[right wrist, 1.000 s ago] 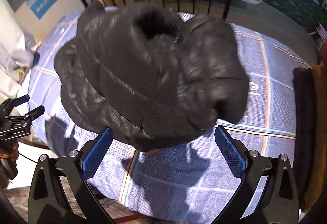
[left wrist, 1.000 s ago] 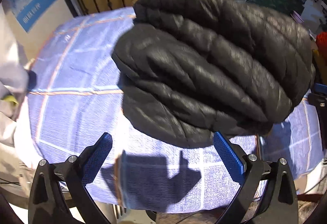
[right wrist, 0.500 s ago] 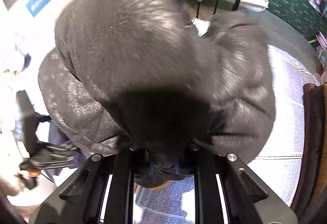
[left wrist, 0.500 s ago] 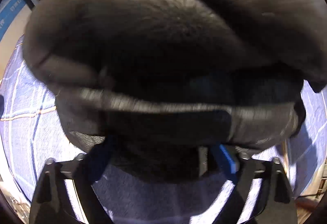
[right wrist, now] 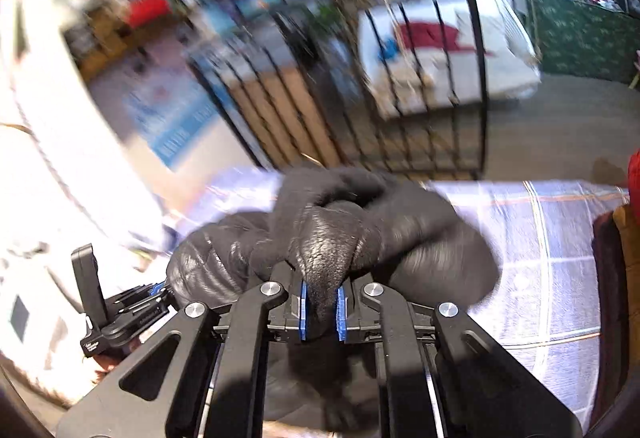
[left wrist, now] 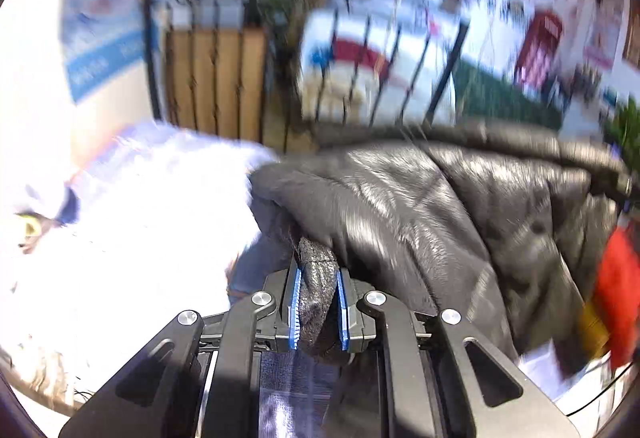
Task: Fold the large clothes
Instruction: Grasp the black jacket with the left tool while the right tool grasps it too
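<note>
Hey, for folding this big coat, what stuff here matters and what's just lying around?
Part of the job:
black puffer jacket
left gripper, clamped on it
right gripper, clamped on it
checked blue cloth underneath

Just lying about:
red item
black metal railing

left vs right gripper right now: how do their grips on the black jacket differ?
The left gripper pinches a grey ribbed knit edge of the black jacket; the right gripper pinches smooth, shiny quilted shell. The jacket trails rightward from the left gripper, but bunches straight ahead of the right gripper. Shared: both are shut on the same jacket above the blue checked cloth.
</note>
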A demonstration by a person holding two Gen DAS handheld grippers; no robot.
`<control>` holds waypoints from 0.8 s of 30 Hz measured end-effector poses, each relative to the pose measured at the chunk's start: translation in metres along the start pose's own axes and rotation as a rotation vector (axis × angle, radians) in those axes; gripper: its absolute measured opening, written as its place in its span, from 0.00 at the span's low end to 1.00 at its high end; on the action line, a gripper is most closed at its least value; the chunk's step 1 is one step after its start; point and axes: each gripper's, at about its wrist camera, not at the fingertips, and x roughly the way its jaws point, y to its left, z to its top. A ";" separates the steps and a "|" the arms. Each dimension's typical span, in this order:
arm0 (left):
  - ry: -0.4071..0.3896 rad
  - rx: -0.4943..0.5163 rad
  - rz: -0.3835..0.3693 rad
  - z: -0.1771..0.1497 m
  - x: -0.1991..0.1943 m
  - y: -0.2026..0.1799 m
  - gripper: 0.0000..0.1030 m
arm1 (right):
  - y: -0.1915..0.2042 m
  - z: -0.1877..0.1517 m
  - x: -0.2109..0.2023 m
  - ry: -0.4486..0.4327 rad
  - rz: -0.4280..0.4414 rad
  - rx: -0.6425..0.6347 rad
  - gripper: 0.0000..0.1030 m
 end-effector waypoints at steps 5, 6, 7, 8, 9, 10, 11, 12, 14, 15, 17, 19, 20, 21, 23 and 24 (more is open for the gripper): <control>-0.271 -0.020 -0.004 0.043 -0.142 -0.020 0.13 | 0.031 0.031 -0.104 -0.148 0.149 -0.113 0.10; -0.311 -0.041 -0.025 0.050 -0.157 -0.019 0.13 | 0.029 0.042 -0.119 -0.176 0.201 -0.097 0.10; -0.353 -0.076 -0.069 0.059 -0.176 -0.018 0.13 | 0.027 0.049 -0.129 -0.201 0.252 -0.066 0.10; -0.390 -0.104 -0.109 0.067 -0.195 -0.022 0.13 | 0.023 0.060 -0.140 -0.234 0.335 -0.014 0.10; -0.426 -0.115 -0.124 0.074 -0.208 -0.024 0.13 | 0.018 0.066 -0.149 -0.255 0.390 0.012 0.10; -0.463 -0.120 -0.146 0.084 -0.216 -0.024 0.13 | 0.015 0.073 -0.153 -0.282 0.425 0.027 0.10; -0.487 -0.115 -0.174 0.096 -0.217 -0.025 0.13 | 0.013 0.075 -0.157 -0.298 0.431 0.042 0.10; -0.502 -0.122 -0.186 0.107 -0.211 -0.031 0.14 | 0.007 0.085 -0.150 -0.291 0.435 0.073 0.11; -0.486 -0.149 -0.222 0.136 -0.175 -0.025 0.22 | -0.010 0.102 -0.117 -0.219 0.407 0.146 0.13; -0.442 -0.154 -0.204 0.150 -0.148 -0.024 0.34 | -0.029 0.107 -0.086 -0.168 0.338 0.230 0.14; -0.387 -0.179 -0.104 0.163 -0.110 -0.028 0.82 | -0.068 0.106 -0.010 0.050 0.199 0.374 0.19; -0.335 -0.177 -0.012 0.167 -0.055 -0.023 0.94 | -0.114 0.081 0.053 0.225 0.103 0.515 0.35; -0.287 -0.157 0.024 0.161 -0.018 -0.020 0.94 | -0.141 0.055 0.084 0.273 0.102 0.610 0.65; -0.235 -0.130 0.046 0.157 0.011 -0.017 0.94 | -0.157 0.033 0.096 0.286 0.042 0.665 0.74; -0.052 -0.083 0.138 0.127 0.068 -0.006 0.94 | -0.179 -0.014 0.109 0.282 -0.062 0.664 0.77; -0.015 -0.067 0.151 0.113 0.084 0.001 0.94 | -0.184 -0.029 0.110 0.301 -0.090 0.644 0.77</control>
